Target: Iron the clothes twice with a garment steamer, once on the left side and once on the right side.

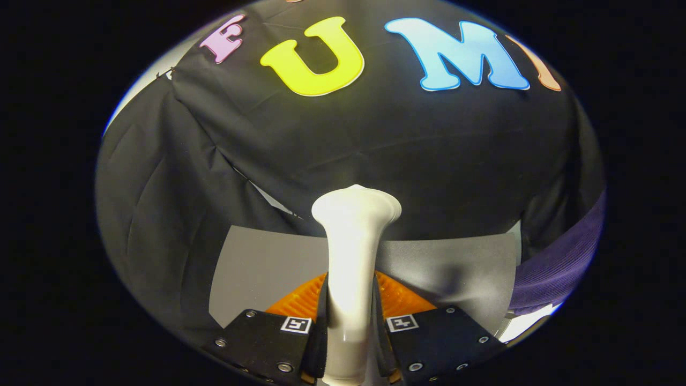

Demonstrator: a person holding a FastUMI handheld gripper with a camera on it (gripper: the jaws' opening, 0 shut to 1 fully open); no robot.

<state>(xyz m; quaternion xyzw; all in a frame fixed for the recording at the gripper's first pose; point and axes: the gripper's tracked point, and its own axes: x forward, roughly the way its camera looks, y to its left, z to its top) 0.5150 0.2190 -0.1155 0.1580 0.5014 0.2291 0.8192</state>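
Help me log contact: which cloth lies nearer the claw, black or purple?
Neither touches the claw, shut on the white plastic steamer handle; the purple ribbed cloth lies beside its finger, the black cloth hangs beyond.

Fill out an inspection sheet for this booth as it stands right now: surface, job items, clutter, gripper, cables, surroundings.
Surface: grey tabletop beyond the fingers, partly bare.
Job's things: white garment steamer stands upright between the fingers, head flaring at the top; purple garment lies at the table's right end, off to the side of the steamer.
Clutter: orange ribbed object just behind the steamer's handle, mostly hidden; cannot tell what it is.
Grippers: gripper shut on the steamer's handle, both fingers pressing its sides.
Cables: nothing seen.
Surroundings: black cloth wall behind the table, creased and folded on the left.
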